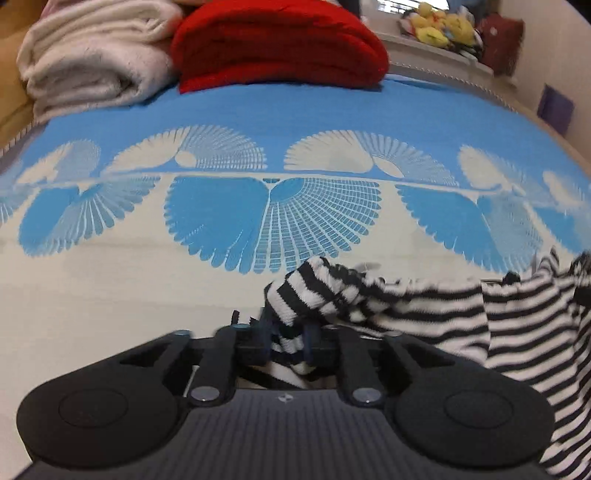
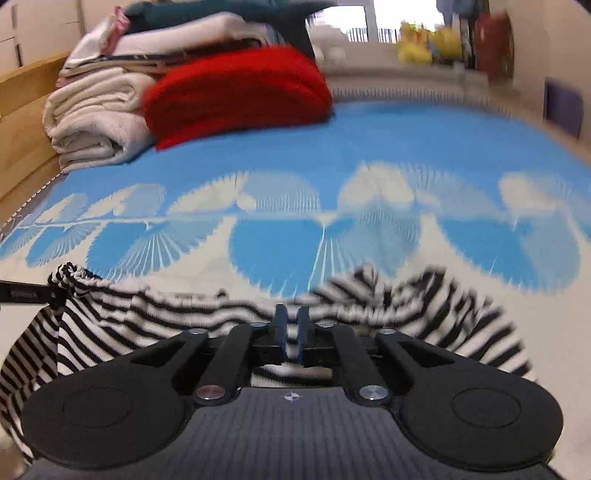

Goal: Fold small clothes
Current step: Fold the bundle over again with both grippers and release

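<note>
Everything's on a bed with a blue-and-cream bedspread printed with fan shapes (image 1: pixel 258 221), and at the far end there's a rolled white fluffy blanket (image 1: pixel 92 59) next to a folded red knit blanket (image 1: pixel 280 44), with yellow plush toys (image 1: pixel 439 26) on a ledge behind. The small black-and-white striped knit garment (image 1: pixel 443 314) is stretched across the near cream part of the bedspread, bunched up and rumpled. The left gripper (image 1: pixel 290 332) is clamped on one bunched end and the right gripper (image 2: pixel 291 325) is pinching the fabric further along.

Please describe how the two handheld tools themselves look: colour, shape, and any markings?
The left tool and right tool look alike: matte black, two round discs beside a ribbed grey centre plate with a small crosshair mark, silver pivot bolts, angled link arms, narrow dark-blue fingers. No cables or sleeves show.
</note>
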Tool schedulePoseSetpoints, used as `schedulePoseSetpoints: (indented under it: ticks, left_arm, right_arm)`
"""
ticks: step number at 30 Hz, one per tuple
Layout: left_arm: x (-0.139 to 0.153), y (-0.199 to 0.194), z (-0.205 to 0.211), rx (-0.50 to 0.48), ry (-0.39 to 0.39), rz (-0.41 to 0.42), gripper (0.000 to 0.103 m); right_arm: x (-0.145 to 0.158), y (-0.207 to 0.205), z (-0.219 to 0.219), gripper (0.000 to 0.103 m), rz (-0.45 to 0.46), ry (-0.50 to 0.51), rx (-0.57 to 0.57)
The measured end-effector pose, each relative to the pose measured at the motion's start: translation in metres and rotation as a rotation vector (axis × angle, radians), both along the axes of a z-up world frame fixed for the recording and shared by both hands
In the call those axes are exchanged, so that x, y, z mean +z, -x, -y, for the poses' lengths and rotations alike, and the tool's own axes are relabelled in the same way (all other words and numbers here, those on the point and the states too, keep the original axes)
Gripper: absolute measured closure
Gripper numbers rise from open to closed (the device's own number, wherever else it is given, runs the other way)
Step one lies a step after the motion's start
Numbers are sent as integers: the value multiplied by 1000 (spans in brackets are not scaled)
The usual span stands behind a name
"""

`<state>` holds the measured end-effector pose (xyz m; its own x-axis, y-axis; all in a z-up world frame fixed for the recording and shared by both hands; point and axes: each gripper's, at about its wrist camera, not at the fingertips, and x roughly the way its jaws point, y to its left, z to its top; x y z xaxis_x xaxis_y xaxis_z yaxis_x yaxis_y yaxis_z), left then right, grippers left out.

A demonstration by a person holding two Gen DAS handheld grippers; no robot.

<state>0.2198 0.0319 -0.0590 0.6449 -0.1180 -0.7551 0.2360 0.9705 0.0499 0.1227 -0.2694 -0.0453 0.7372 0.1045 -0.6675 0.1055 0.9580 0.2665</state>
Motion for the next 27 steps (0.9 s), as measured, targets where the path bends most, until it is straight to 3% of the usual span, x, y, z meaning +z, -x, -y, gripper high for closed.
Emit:
schedulePoseSetpoints:
  ticks: [2,4,8,10,11,12,13,16,21,22,23,25,27]
  left_arm:
    - [7,5,1,-8,11,33,32]
    - [11,11,-5,4,51,60,19]
    - [11,8,-11,38,75,38,18]
    - [2,2,-9,54,38,6,18]
    - [-1,1,-7,59,10,-5,18]
    - [-6,0,-6,61,-21,-15,18]
    - [-10,-1,-4,63,-54,-25,18]
    - [-10,1,-5,53,-76,-14,18]
    - [-5,2,-21,62,-68,1,16]
    - [-5,0,-24,64,-74,-7,16]
    - [-5,-1,-28,64,-73,-18,15]
    - [0,0,-36,63,-55,-35,15]
    - [8,5,-48,44,-11,-54,15]
  right_arm:
    - [-1,3,1,67,5,11,6]
    - [2,8,1,52,37,11,8]
    - [-3,4,0,25,14,5,5]
    - [-18,-10,-5,24,-77,-13,46]
    - [-27,-17,-10,30,-118,-5,55]
    - [-33,-20,-15,44,-124,22,67]
    - [-36,-22,-20,75,-118,65,85]
    - [-31,-29,-26,92,-99,97,96]
    - [8,-25,-12,88,106,61,2]
    - [4,-28,-11,80,101,58,-1]
    - [-5,-33,-12,66,61,61,8]
    - [-27,-41,-21,49,-61,109,24]
    - [-35,-39,-27,47,-97,147,48]
